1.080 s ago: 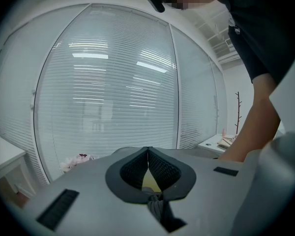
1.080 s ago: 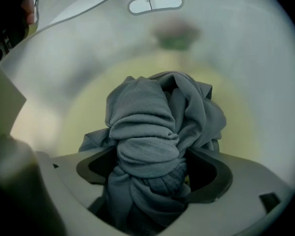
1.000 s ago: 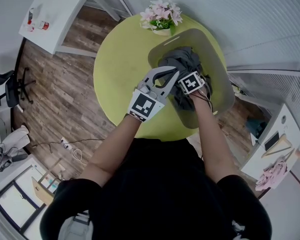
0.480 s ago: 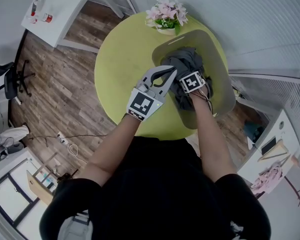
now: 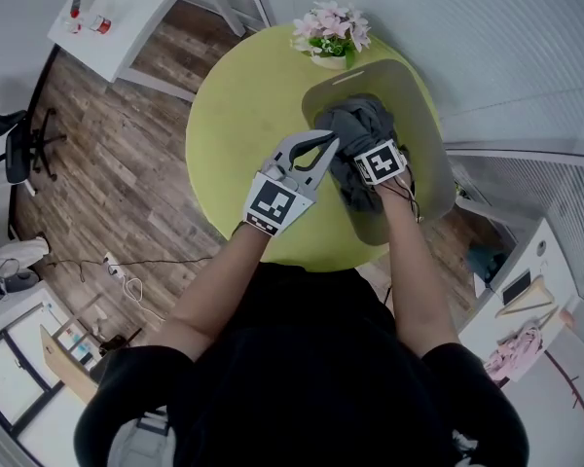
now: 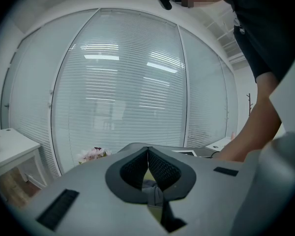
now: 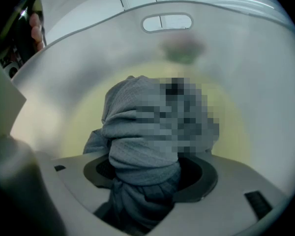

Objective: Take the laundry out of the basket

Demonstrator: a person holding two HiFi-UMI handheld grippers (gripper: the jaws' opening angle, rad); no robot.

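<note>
Right gripper view shows the right claw [image 7: 145,168] down inside the pale grey plastic basket [image 7: 236,48], its jaws closing round a bunched fold of the grey ribbed knit garment [image 7: 137,132]. The pads stand wide apart and do not yet look to be pressing on the cloth. The garment lies heaped in the basket, which stands on the round yellow-green worktop [image 5: 243,95].

To do this step well, I judge the jaws should close fully on the thick fold, not on a loose edge, before any lift. The pull should then go straight up, clear of the basket wall, so the basket does not drag toward the pot of pink flowers [image 5: 328,32] just beside it.

The left claw [image 6: 147,150] hovers at the basket's near-left rim with its tips together and nothing between them. It could steady that rim.
</note>
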